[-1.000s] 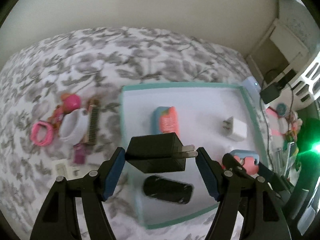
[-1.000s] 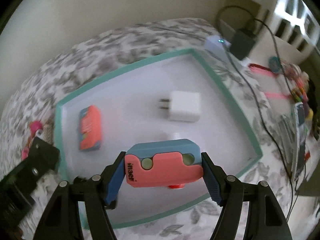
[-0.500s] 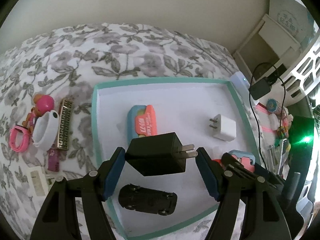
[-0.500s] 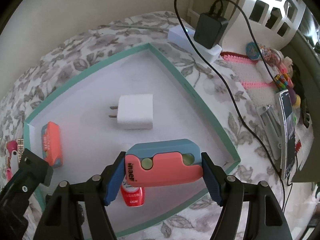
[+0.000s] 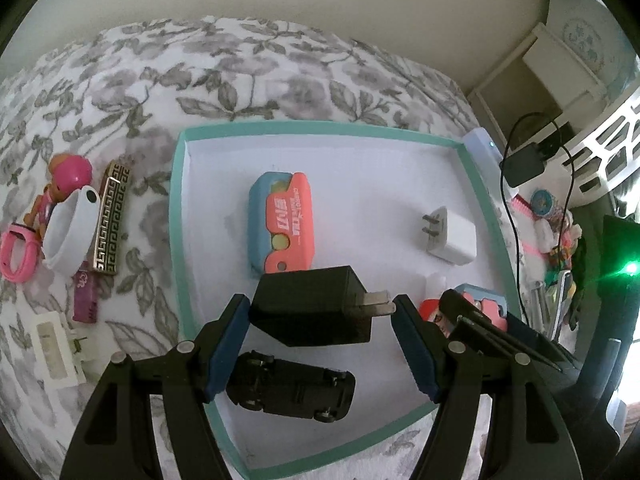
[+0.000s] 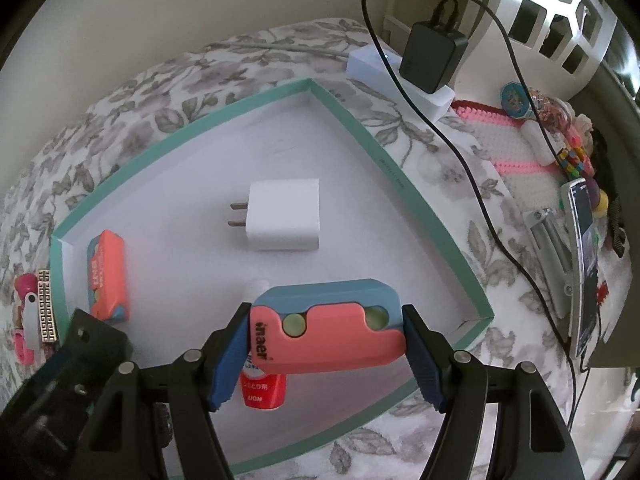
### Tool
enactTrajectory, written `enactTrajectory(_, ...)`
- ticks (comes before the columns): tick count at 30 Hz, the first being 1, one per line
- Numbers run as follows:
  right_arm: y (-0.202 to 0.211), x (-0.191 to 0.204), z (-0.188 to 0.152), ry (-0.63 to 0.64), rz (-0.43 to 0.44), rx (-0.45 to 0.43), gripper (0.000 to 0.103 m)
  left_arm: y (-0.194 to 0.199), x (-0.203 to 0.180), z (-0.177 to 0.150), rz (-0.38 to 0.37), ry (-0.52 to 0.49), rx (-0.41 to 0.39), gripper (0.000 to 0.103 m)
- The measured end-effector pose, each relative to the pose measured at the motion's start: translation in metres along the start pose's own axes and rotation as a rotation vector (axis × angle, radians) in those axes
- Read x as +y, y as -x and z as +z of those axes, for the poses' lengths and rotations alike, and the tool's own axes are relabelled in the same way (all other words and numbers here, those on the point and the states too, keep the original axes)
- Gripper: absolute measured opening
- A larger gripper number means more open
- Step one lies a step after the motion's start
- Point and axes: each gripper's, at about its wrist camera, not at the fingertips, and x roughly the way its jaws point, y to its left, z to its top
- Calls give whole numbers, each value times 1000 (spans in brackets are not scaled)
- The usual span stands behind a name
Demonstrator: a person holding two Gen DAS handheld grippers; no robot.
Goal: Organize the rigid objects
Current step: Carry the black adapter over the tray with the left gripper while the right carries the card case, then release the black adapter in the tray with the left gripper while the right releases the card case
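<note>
A teal-rimmed white tray (image 5: 178, 208) (image 6: 416, 200) lies on a floral cloth. My left gripper (image 5: 320, 344) is shut on a black plug charger (image 5: 312, 310) above the tray's near left part. My right gripper (image 6: 326, 352) is shut on a pink and blue case (image 6: 328, 330) above the tray's near right part; it also shows in the left wrist view (image 5: 486, 308). In the tray lie a second pink and blue case (image 5: 282, 226) (image 6: 108, 276), a white plug charger (image 5: 452, 236) (image 6: 282, 214), a black toy car (image 5: 292, 392) and a small red tube (image 6: 262, 390).
Left of the tray lie a pink doll (image 5: 64, 180), a white band (image 5: 68, 234), a patterned bar (image 5: 112, 222), a pink band (image 5: 18, 256), a purple piece (image 5: 86, 294) and a white clip (image 5: 56, 350). Right of the tray are a power strip (image 6: 400, 76) with black adapter and cable, a phone (image 6: 584, 264) and toys.
Both grippers have drifted over the tray with their loads still held; the views have shifted and the tray looks closer. The red tube now shows under the right gripper.
</note>
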Motion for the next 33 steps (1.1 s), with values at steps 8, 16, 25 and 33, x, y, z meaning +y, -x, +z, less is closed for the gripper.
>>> enactTrajectory(8, 0, 4, -1, 33, 9, 5, 74, 2, 4, -2, 33, 8, 12, 75)
enactTrajectory(16, 0, 5, 0, 43, 8, 17, 77, 11, 4, -1, 23, 8, -7, 80)
enactTrajectory(25, 3, 8, -1, 64, -3, -6, 82, 29, 21, 3, 48, 58, -48, 80)
enactTrajectory(33, 10, 16, -1, 88, 22, -40, 83, 40, 49, 8, 124, 152, -72, 80)
